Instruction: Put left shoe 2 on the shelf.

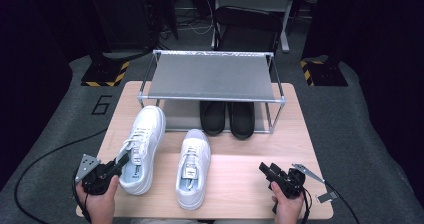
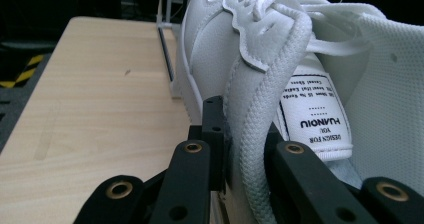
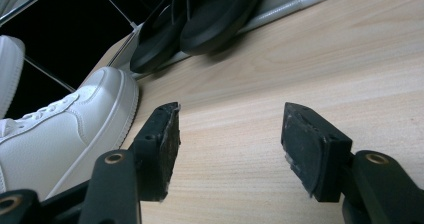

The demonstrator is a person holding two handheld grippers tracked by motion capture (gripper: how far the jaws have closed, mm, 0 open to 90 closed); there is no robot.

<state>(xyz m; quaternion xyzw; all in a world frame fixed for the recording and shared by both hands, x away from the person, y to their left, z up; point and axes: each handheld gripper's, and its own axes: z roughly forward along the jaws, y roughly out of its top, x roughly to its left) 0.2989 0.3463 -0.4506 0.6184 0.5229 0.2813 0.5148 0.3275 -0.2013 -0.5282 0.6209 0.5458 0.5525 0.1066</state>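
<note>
You have a white shoe (image 2: 220, 59) of smooth leather with a soft mesh cloth lining. Your table (image 1: 235, 179) looks like pale, matt wood. The rack (image 1: 210, 76) has shiny metal bars. The black slippers (image 1: 227, 118) look matt, like rubber.

The rack's top shelf (image 1: 210, 76) hides the black slippers' (image 1: 227, 118) rear halves.

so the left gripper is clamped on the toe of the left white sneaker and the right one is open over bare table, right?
Not the toe: the left gripper is shut on the padded heel collar of the left white sneaker, as the left gripper view shows. The right gripper is indeed open over bare table.
</note>
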